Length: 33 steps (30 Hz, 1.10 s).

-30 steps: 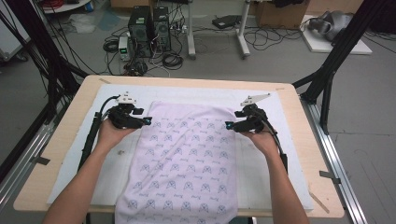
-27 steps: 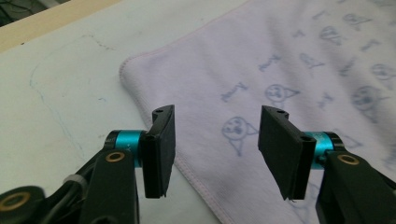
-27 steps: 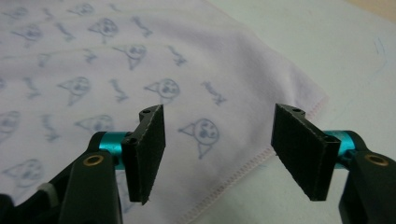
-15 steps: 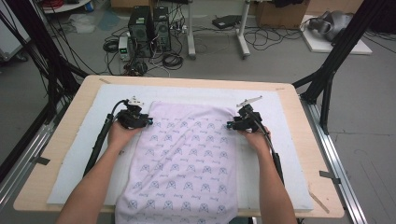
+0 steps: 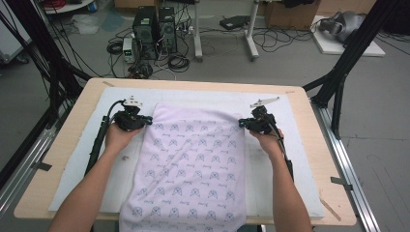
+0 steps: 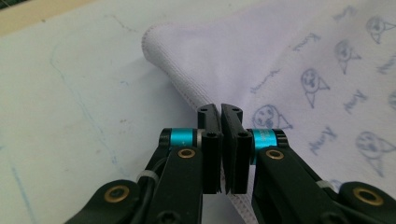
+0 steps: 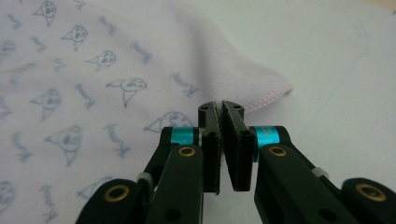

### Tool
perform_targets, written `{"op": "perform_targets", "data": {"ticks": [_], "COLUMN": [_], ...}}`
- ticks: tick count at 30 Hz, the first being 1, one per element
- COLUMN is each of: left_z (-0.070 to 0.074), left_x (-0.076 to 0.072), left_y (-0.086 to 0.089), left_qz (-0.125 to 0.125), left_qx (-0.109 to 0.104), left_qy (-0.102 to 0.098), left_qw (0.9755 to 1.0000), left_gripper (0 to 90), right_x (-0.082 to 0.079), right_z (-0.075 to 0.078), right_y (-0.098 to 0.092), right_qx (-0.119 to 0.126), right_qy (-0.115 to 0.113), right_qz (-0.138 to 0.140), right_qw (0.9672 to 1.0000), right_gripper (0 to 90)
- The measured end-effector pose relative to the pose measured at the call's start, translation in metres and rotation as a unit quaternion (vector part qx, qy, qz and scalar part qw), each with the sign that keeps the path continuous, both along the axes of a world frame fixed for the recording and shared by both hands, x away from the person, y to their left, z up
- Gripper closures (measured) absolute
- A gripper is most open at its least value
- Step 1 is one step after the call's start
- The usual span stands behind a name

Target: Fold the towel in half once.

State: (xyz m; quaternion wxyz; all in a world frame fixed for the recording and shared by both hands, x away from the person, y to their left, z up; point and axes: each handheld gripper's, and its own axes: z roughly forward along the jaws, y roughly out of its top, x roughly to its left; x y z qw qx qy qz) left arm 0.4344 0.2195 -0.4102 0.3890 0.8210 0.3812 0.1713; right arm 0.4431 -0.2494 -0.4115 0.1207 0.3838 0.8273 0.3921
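Left gripper (image 5: 145,121): jaws have just been closing and now stand pressed together on the stitched left edge of the towel (image 5: 191,164), close to its far left corner; in the left gripper view (image 6: 220,135) the hem runs between the two black pads and comes out below them. Right gripper (image 5: 241,124): jaws likewise just closed, clamped on the towel's right edge near the far right corner; in the right gripper view (image 7: 222,135) the pink-stitched corner pokes out just beyond the fingertips. Each gripper is carried in one of the person's hands, left hand (image 5: 118,137) and right hand (image 5: 268,140), forearms entering from the near edge of the table. Towel: pale lilac, printed with small blue cat faces and script, lying flat and lengthwise on the white mat (image 5: 300,145), its near end hanging over the table's near edge. Mat: covers most of the wooden table (image 5: 58,159), faint blue pen marks on its surface. Beyond the table: grey floor, two dark computer towers (image 5: 154,24) with tangled cables (image 5: 179,60), legs of a white stand (image 5: 251,34), black frame poles at both sides.
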Motion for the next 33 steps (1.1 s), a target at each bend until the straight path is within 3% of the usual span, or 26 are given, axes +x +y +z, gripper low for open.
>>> {"op": "perform_targets", "data": {"ticks": [4, 6, 8, 11, 13, 18, 21, 23, 26, 28, 31, 33], "left_z": [0.013, 0.02, 0.025, 0.026, 0.023, 0.008, -0.005, -0.01, -0.011, -0.008, 0.0, 0.003], "left_x": [-0.017, -0.025, -0.04, -0.059, -0.074, -0.113, -0.129, -0.132, -0.13, -0.126, -0.116, -0.106], "left_y": [0.009, 0.012, 0.013, 0.017, 0.02, 0.023, 0.026, 0.025, 0.029, 0.03, 0.029, 0.026], "left_qz": [-0.008, -0.013, -0.01, -0.016, -0.024, -0.049, -0.053, -0.052, -0.049, -0.044, -0.037, -0.035], "left_qx": [-0.031, -0.036, -0.041, -0.042, -0.042, -0.009, -0.012, 0.003, -0.013, -0.023, -0.026, -0.027], "left_qy": [-0.015, -0.011, -0.034, -0.038, -0.038, -0.04, -0.029, -0.021, -0.01, -0.006, -0.013, -0.007], "left_qw": [0.9994, 0.9992, 0.9985, 0.9983, 0.9981, 0.9979, 0.9981, 0.9984, 0.9986, 0.9987, 0.9989, 0.999], "left_gripper": [86.2, 86.0, 85.8, 85.8, 86.0, 86.1, 85.3, 80.6, 61.8, 54.2, 49.2, 48.0], "right_x": [-0.014, -0.022, -0.033, -0.052, -0.065, -0.101, -0.115, -0.12, -0.119, -0.116, -0.108, -0.1], "right_z": [0.017, 0.025, 0.031, 0.038, 0.038, 0.025, 0.012, 0.003, -0.003, 0.0, 0.009, 0.012], "right_y": [-0.007, -0.008, -0.007, -0.007, -0.006, -0.002, -0.002, -0.003, -0.006, -0.01, -0.015, -0.013], "right_qx": [0.023, 0.028, 0.033, 0.041, 0.044, 0.028, 0.022, 0.019, 0.012, 0.018, 0.025, 0.024], "right_qy": [-0.009, -0.011, -0.022, -0.029, -0.03, -0.021, -0.007, 0.003, 0.014, 0.008, 0.001, -0.002], "right_qz": [0.019, 0.027, 0.037, 0.05, 0.06, 0.085, 0.094, 0.097, 0.092, 0.075, 0.058, 0.055], "right_qw": [0.9995, 0.9992, 0.9985, 0.9975, 0.9968, 0.9958, 0.9953, 0.9951, 0.9956, 0.997, 0.998, 0.9982], "right_gripper": [85.8, 85.8, 85.7, 85.6, 85.6, 85.5, 85.1, 82.5, 65.1, 54.3, 49.7, 46.9]}}
